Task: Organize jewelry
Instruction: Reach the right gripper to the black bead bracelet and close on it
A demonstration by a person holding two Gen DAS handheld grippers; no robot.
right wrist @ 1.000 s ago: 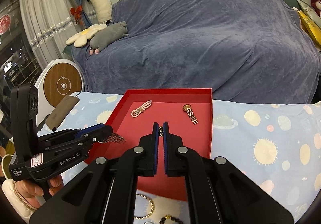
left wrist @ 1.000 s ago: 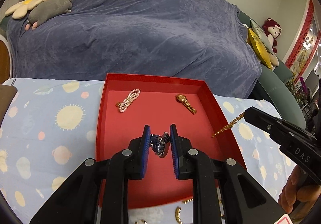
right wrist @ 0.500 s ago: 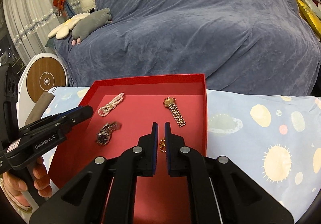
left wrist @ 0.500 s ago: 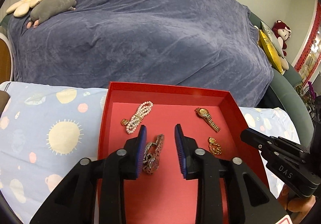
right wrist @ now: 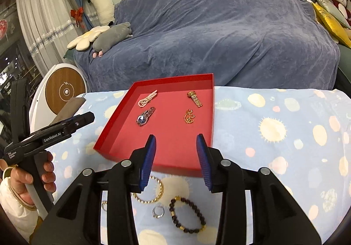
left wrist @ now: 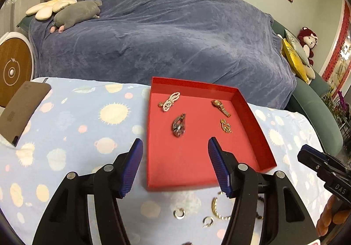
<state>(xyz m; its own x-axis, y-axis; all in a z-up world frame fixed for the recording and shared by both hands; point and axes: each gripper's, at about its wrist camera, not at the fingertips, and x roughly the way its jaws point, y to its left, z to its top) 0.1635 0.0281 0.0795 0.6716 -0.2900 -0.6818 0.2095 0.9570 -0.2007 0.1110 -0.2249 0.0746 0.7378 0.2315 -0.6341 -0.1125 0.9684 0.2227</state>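
Note:
A red tray (left wrist: 252,113) (right wrist: 210,117) lies on the patterned cloth. In it are a pearl bracelet (left wrist: 170,101) (right wrist: 148,99), a silver watch (left wrist: 179,126) (right wrist: 144,116), a gold watch (left wrist: 221,108) (right wrist: 194,98) and a gold chain (left wrist: 226,126) (right wrist: 189,116). My left gripper (left wrist: 175,165) is open and empty over the tray's near left edge. My right gripper (right wrist: 176,158) is open and empty over the tray's near edge. Loose on the cloth before the tray lie a gold bangle (right wrist: 153,192), a dark bead bracelet (right wrist: 186,214) and a silver ring (right wrist: 158,211) (left wrist: 179,213).
A blue-covered sofa (left wrist: 164,36) stands behind the table with plush toys (left wrist: 74,11) on it. A brown card (left wrist: 22,109) lies at the cloth's left end. A round wooden device (right wrist: 64,91) stands at the left. The other gripper shows at each view's edge (left wrist: 324,170) (right wrist: 50,135).
Both grippers opened and let go: the silver watch and the gold chain now lie in the tray. Both grippers drew back toward the tray's near edge.

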